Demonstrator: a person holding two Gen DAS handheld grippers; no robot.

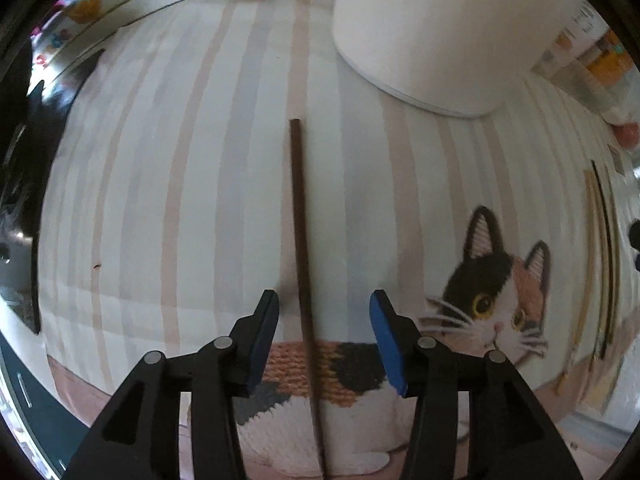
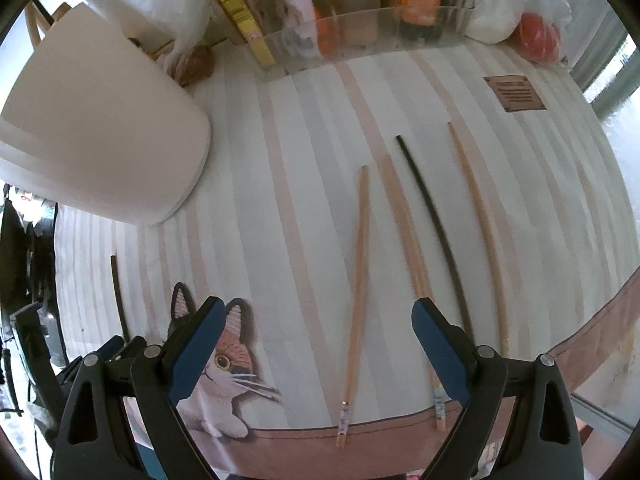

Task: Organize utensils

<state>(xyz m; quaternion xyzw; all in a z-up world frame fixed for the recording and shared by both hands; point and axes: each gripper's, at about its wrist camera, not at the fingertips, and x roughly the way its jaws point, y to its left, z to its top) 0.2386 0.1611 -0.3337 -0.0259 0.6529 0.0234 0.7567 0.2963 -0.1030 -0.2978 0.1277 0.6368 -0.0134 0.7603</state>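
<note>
Left claw (image 1: 324,312) parted, straddling dark chopstick (image 1: 301,240), untouched.

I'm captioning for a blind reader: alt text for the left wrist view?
The open left gripper straddles a dark brown chopstick lying on a striped cat-print cloth, pads clear of it. A white container stands beyond.

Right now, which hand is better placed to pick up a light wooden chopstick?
Right. Its tongs stand open straddling a light wooden chopstick. The left tongs are open over the dark chopstick, away from the wooden ones.
</note>
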